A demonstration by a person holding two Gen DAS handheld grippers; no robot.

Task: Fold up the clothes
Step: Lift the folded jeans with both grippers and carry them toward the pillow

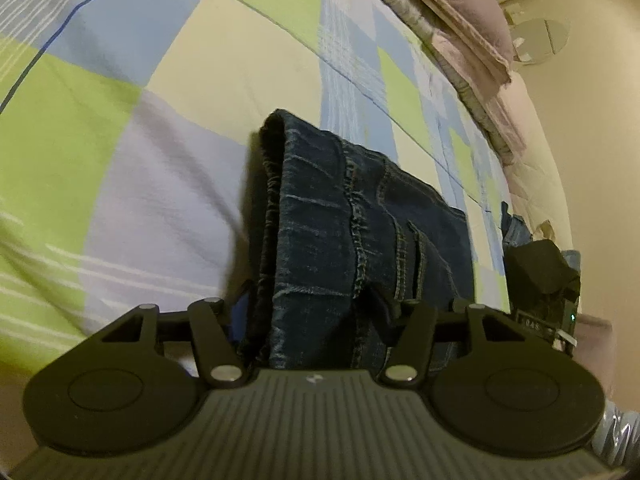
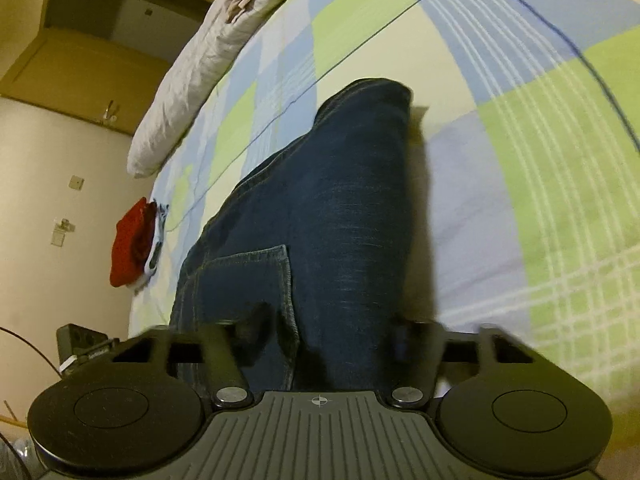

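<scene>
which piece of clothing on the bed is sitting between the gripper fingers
The dark blue jeans, lying folded on the checked bedspread between both grippers' fingers. The red garment sits apart, bunched at the bed's far edge, away from either gripper.

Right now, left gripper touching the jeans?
Touching. In the left wrist view the jeans run between the left gripper's fingers, and the right finger presses into the denim.

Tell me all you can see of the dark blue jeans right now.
The dark blue denim jeans are already folded into a thick, long bundle lying on the green, blue and cream checked bedspread. A stitched back pocket faces up in the right wrist view; seams and a belt loop show in the left. Each gripper, left and right, straddles one end; whether either clamps is unclear.
</scene>
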